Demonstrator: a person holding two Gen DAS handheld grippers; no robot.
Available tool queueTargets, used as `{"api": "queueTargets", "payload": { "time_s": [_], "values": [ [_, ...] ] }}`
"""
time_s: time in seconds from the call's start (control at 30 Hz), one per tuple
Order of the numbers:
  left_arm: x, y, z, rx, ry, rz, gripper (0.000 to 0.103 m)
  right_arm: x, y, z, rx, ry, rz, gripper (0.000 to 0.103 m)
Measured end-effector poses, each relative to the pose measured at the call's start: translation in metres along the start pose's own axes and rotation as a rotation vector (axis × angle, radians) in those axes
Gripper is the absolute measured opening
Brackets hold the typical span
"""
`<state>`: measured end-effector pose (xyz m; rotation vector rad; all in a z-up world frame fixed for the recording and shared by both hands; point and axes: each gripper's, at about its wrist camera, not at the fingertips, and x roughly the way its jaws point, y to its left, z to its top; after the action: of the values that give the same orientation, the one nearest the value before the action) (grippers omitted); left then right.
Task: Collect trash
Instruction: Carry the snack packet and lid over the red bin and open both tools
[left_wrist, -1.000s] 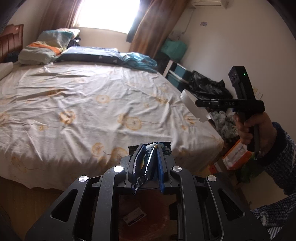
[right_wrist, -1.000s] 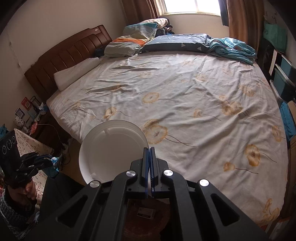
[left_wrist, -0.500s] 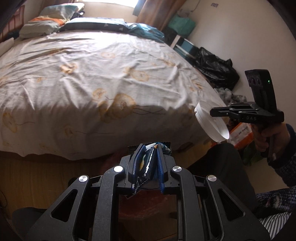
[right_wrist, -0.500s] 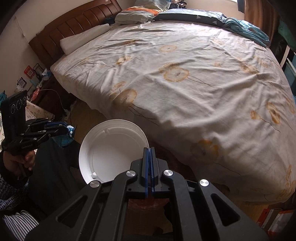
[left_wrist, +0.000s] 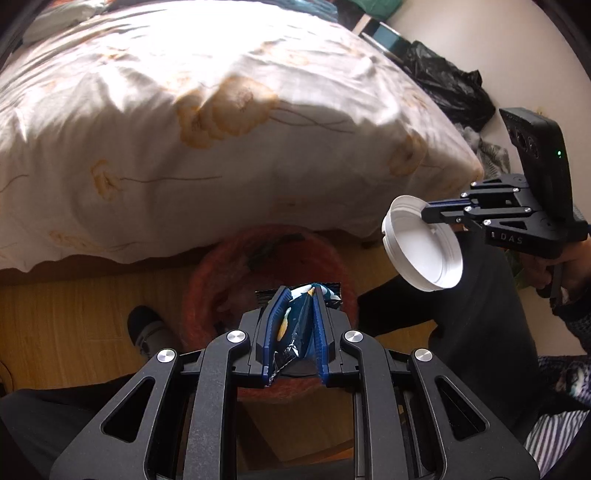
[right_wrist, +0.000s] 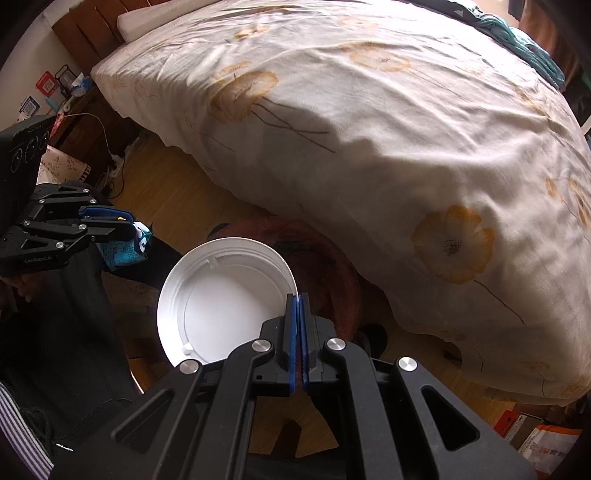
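Hovering over the red bin (left_wrist: 221, 273) beside the bed (left_wrist: 184, 110), the left claw (left_wrist: 295, 295) clamped on a snack wrapper (left_wrist: 295, 321) and the right claw (right_wrist: 298, 295) pinching a white lid (right_wrist: 221, 299) by its rim risk dropping either item onto the floor if released off-centre.

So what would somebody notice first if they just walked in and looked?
Probably the big bed with its orange-flowered sheet, filling the top of both views. Next, the white plastic lid pinched by its rim in the right gripper, and the crinkly snack wrapper squeezed in the left gripper, both held above a reddish bin on the wooden floor.
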<state>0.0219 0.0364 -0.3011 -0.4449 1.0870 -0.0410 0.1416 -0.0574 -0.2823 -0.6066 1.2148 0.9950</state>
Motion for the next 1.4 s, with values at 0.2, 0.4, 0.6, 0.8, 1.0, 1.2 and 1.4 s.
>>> {"api": "queueTargets", "payload": {
  "time_s": [0.2, 0.4, 0.6, 0.8, 1.0, 1.2, 1.4],
  "values": [
    [0.032, 0.005, -0.004, -0.004, 0.083, 0.004, 0.017, 0.030, 0.001, -0.007, -0.042, 0.068, -0.038, 0.002],
    [0.057, 0.011, -0.005, -0.008, 0.150, 0.014, 0.017, 0.057, 0.000, -0.013, -0.058, 0.132, -0.050, 0.002],
    [0.084, 0.020, -0.006, -0.014, 0.215, 0.030, 0.017, 0.084, 0.003, -0.014, -0.092, 0.188, -0.078, 0.002],
    [0.109, 0.028, -0.008, -0.016, 0.269, 0.056, 0.017, 0.109, 0.002, -0.017, -0.106, 0.248, -0.079, 0.002],
    [0.128, 0.036, -0.011, -0.021, 0.312, 0.062, 0.017, 0.124, 0.002, -0.018, -0.115, 0.283, -0.076, 0.002],
    [0.141, 0.041, -0.011, -0.021, 0.349, 0.064, 0.024, 0.138, 0.001, -0.018, -0.114, 0.311, -0.060, 0.002],
    [0.144, 0.042, -0.010, -0.029, 0.349, 0.072, 0.097, 0.148, -0.008, -0.017, -0.064, 0.315, -0.043, 0.099]
  ]
}}
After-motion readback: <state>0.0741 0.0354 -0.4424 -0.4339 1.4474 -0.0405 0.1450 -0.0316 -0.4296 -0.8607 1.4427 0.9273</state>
